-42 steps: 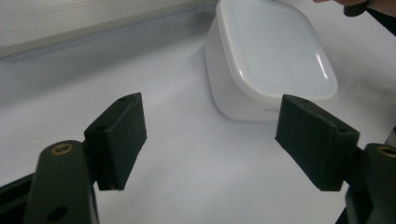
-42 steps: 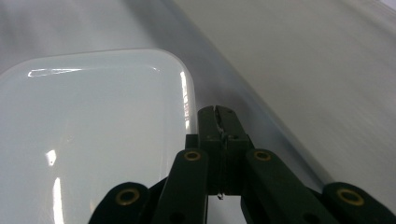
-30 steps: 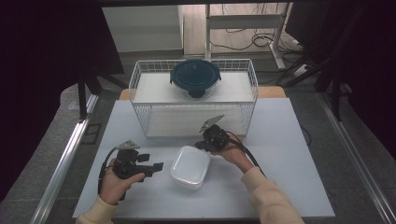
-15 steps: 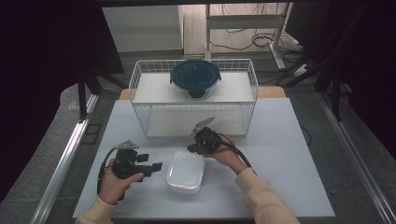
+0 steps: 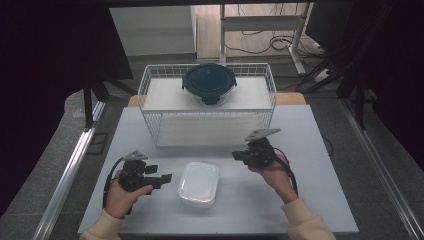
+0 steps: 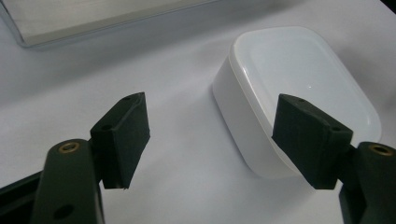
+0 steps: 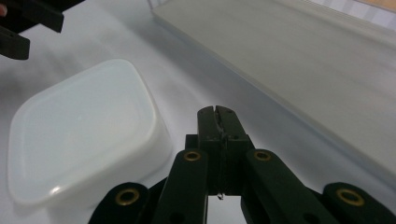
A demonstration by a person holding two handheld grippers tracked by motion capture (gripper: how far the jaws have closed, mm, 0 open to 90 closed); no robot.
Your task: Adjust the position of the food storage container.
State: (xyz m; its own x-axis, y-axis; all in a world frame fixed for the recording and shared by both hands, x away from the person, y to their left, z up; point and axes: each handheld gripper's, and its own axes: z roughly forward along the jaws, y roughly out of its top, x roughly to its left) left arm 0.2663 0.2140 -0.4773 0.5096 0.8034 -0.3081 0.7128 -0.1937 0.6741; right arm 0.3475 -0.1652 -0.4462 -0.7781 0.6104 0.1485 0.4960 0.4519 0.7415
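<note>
While the white lidded container (image 5: 198, 183) is sitting ungrasped on the tabletop (image 5: 310, 200), the left hand-held gripper (image 5: 162, 178) — jaws wide but just closing a little — is facing it; the right hand-held gripper (image 5: 237, 155) is hovering beside it, pinched closed and empty — lifting remains.

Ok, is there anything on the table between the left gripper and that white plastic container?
Nothing visible. The left gripper sits just left of the white container, jaws open and pointing at its side, with only bare table between them. In the left gripper view, the container lies just beyond the open jaws.
</note>
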